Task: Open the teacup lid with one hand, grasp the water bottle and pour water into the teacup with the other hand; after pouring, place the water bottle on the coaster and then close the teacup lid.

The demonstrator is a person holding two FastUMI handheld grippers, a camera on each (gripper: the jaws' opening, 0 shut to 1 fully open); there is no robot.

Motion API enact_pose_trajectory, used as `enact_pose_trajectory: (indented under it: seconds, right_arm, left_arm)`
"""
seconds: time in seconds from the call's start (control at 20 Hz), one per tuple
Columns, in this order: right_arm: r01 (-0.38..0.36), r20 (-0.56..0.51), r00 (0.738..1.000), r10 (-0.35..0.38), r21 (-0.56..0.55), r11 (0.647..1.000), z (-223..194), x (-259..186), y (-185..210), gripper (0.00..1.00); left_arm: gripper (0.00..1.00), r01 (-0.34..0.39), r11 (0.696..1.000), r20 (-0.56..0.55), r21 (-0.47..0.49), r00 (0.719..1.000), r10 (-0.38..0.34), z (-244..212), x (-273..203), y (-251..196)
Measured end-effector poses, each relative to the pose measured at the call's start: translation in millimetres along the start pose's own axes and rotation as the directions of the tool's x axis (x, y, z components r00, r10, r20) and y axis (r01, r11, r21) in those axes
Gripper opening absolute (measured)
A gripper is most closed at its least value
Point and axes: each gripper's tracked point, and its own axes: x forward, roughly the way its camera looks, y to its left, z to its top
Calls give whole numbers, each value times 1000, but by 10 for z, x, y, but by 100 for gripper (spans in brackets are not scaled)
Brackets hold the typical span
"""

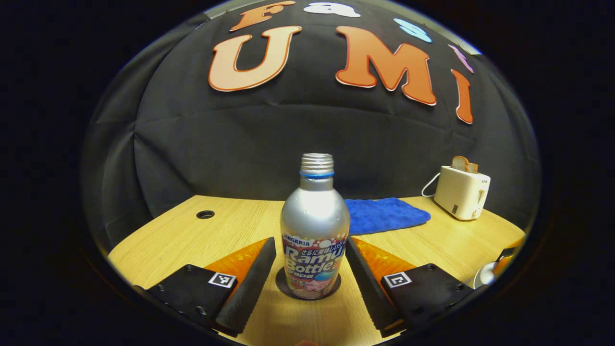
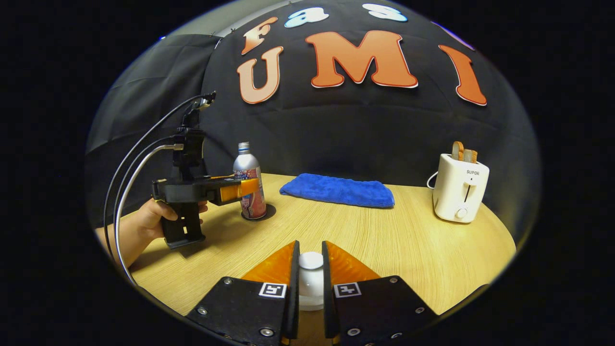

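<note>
water bottle upright on coaster, far left of worktop; left gripper jaws wide either side, not touching. right gripper pinches teacup lid. next: likely set the lid back on the cup.

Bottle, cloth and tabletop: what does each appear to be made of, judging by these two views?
The bottle looks like metal, probably aluminium: silvery satin body with soft highlights, threaded neck, printed wrap below. The blue cloth looks like plush microfibre or terry; its surface is fuzzy and matte. The table shows pale wood grain with a smooth, low sheen, possibly laminate rather than solid wood.
</note>
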Motion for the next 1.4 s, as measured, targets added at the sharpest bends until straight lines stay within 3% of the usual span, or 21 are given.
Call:
enact_pose_trajectory:
  seconds: [0.15,0.2,0.3,0.35,0.4,0.75,0.85,1.15,1.4]
  right_arm:
    - [10,-4,1000,-10,-12,1000,-41,15,-2,22]
    - [10,-3,1000,-10,-15,1000,-40,20,15,17]
    - [10,1,1000,-10,-16,1000,-50,24,20,22]
    - [11,-2,1000,-11,-16,1000,-60,26,17,22]
    - [14,-1,1000,-14,-15,1000,-75,38,7,22]
    - [20,27,999,-19,-24,1000,-94,53,32,20]
    - [37,34,999,-36,-45,998,-80,38,10,28]
    - [57,104,993,-51,-58,997,140,-94,20,36]
    - [95,227,970,-83,-42,995,593,-367,-79,59]
  left_arm:
    - [93,-1,1000,-13,9,1000,1,-11,-20,-9]
    - [97,-6,1000,-16,9,1000,6,-12,-35,7]
    - [98,-8,1000,-16,1,1000,8,-19,-80,15]
    - [94,-8,1000,-14,-3,1000,8,-18,-113,15]
    - [97,-10,1000,-12,-4,1000,10,-23,-148,19]
    - [97,-8,1000,29,-17,1000,8,42,-450,13]
    - [97,-3,1000,45,-15,999,4,90,-539,-25]
    - [97,-27,999,117,-24,993,30,348,-881,-4]
    - [97,-57,998,160,-33,985,61,534,-1301,-15]
